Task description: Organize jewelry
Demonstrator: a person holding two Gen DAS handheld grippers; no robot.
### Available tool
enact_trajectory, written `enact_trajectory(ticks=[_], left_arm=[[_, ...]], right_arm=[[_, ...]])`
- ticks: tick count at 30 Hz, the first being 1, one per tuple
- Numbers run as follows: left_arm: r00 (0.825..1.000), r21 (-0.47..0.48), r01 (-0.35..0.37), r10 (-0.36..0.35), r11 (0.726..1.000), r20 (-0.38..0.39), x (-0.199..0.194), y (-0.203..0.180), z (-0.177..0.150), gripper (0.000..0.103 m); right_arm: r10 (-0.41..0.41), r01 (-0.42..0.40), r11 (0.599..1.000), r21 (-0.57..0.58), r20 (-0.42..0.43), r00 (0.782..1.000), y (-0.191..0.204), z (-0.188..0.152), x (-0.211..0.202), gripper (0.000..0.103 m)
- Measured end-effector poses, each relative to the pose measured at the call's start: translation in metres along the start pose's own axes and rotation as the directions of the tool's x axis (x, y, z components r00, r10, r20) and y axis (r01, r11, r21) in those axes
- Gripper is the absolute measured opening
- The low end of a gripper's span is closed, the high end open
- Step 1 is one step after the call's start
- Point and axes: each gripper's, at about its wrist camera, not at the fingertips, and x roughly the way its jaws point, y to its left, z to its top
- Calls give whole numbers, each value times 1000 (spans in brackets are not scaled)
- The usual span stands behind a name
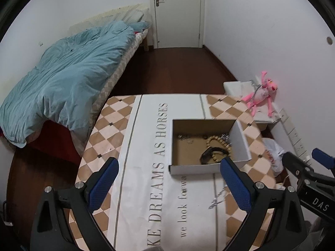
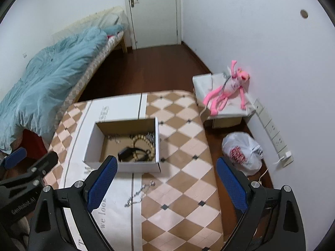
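An open white cardboard box (image 1: 240, 144) (image 2: 92, 142) stands on the checked table. Inside lie a wooden bead bracelet (image 1: 217, 141) (image 2: 144, 140), a black band (image 1: 209, 152) (image 2: 125, 152) and silver chains (image 1: 184, 138) (image 2: 151, 137). A loose silver chain (image 1: 217, 198) (image 2: 139, 193) lies on the table in front of the box. My left gripper (image 1: 169, 186) is open and empty above the table, near side of the box. My right gripper (image 2: 165, 185) is open and empty, above the loose chain.
The table (image 2: 188, 167) has a brown-and-cream checked cover with a white lettered runner (image 1: 150, 167). A bed with a blue quilt (image 1: 62, 83) stands at left. A pink plush toy (image 2: 226, 90) lies on a white box at right; a white plastic bag (image 2: 242, 152) sits on the floor.
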Motion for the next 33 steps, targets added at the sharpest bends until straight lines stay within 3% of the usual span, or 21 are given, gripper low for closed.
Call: enact_trajectory(ticks=[4,10,15,21,22,24,25,26,29,33], left_arm=[[996,2,-50,50,999,-68,30,6,-20,99],[974,-4,-119,116,993,-195,75,20,-59,99],[956,-11,-155,147,988,-253,95,28,-81,99],[946,-26,-171,157,985,-283,111,37,-86,99],[946,-26,-169,154,985,-285,112,37,-85,99],[947,-16,-161,150,987,-285,116,33,-83,99],[947,-12,-157,147,988,-285,117,31,-83,99],[948,-9,-152,143,988,-284,118,30,-82,99],[950,1,-125,120,992,-290,122,22,-81,99],[954,-9,-35,31,999,-298,126,12,-81,98]], right_arm=[[35,-30,999,40,-120,992,-5,-25,47,97],[158,-114,977,177,-258,953,-12,-65,120,96],[129,-86,982,166,-269,954,2,-75,152,78],[23,-5,997,76,-237,971,30,-69,161,72],[-1,15,998,59,-230,973,34,-69,162,69],[-43,50,998,30,-207,977,39,-68,161,39],[-53,58,998,21,-201,978,40,-68,161,29],[-37,44,999,29,-196,980,38,-69,160,10],[7,6,998,65,-201,979,27,-70,156,9],[54,-25,986,165,-176,983,-8,-74,140,9]])
